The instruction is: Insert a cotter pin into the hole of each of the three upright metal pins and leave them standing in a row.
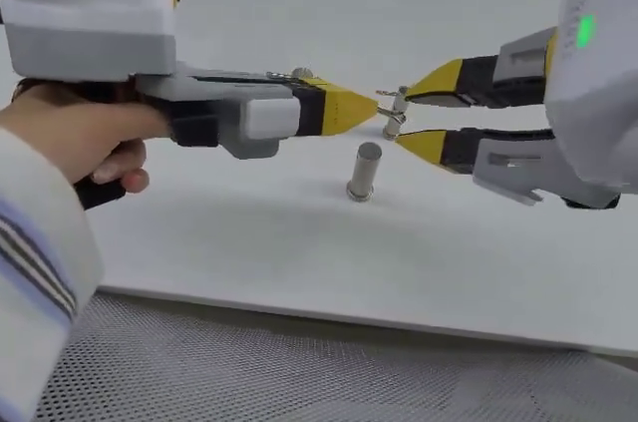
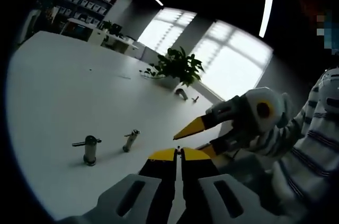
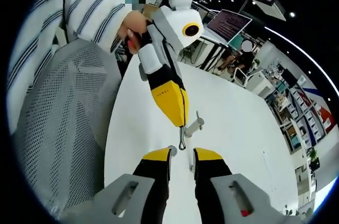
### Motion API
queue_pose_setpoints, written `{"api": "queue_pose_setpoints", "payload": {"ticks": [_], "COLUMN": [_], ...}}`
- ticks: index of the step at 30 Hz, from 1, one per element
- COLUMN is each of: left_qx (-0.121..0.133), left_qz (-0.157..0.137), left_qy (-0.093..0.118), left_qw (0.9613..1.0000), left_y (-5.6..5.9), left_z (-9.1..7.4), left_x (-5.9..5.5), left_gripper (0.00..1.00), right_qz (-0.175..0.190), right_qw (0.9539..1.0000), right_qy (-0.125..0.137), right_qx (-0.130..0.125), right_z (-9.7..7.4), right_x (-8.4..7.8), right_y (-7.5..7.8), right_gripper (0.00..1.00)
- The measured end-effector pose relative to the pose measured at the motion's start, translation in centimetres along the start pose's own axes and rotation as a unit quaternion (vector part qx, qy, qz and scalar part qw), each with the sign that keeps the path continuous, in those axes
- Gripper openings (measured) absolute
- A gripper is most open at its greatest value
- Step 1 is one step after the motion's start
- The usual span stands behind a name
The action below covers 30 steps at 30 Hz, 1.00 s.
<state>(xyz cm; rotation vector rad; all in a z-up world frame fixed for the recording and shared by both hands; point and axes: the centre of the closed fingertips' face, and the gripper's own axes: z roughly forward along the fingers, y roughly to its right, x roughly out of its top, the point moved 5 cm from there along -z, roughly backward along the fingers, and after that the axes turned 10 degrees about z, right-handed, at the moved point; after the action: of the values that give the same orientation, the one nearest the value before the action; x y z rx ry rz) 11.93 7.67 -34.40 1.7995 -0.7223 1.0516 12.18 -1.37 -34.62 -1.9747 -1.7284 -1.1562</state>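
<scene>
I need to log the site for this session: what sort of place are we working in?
Probably an open-plan office or lab: a long white table, a potted plant beside tall windows, and a lit screen further back.

The white counter [image 1: 299, 262] runs long, with grey mesh [image 1: 299, 372] along its near edge. At the counter's far end a leafy plant [image 2: 177, 68] stands before tall bright windows [image 2: 233, 65], with shelves [image 2: 79, 1] off to one side. Above the counter, light strips [image 2: 267, 1] cross a dark ceiling.
</scene>
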Motion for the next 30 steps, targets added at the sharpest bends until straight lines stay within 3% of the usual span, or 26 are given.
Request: {"api": "queue_pose_setpoints", "payload": {"ticks": [5,8,16,21,24,27,30], "left_qx": [-0.010,-0.020,-0.034,-0.043,-0.046,-0.050,-0.053], "left_qz": [0.073,0.090,0.146,0.154,0.168,0.196,0.210], "left_qy": [-0.007,0.002,-0.015,-0.016,-0.028,-0.048,-0.058], "left_qw": [0.9973,0.9957,0.9886,0.9870,0.9842,0.9781,0.9746], "left_y": [0.2,0.6,0.6,0.3,0.3,0.5,0.5], "left_z": [0.0,0.0,-0.1,-0.1,-0.1,-0.1,0.0], "left_x": [0.3,0.5,0.3,0.2,-0.1,-0.6,-0.9], "left_gripper": [0.00,0.00,0.00,0.00,0.00,0.00,0.00], "right_qz": [0.063,0.111,0.123,0.126,0.126,0.127,0.127], "right_qw": [0.9976,0.9922,0.9907,0.9898,0.9896,0.9894,0.9891], "right_qy": [0.017,0.036,0.035,0.035,0.034,0.033,0.029], "right_qx": [0.022,0.044,0.048,0.058,0.060,0.062,0.069], "right_z": [0.0,0.1,0.2,0.2,0.1,0.0,0.0], "right_x": [-0.3,-0.3,-0.8,-0.9,-0.9,-0.9,-1.0], "right_y": [0.1,0.0,0.0,-0.5,-0.7,-0.8,-0.8], "right_gripper": [0.12,0.12,0.05,0.00,0.00,0.00,0.00]}}
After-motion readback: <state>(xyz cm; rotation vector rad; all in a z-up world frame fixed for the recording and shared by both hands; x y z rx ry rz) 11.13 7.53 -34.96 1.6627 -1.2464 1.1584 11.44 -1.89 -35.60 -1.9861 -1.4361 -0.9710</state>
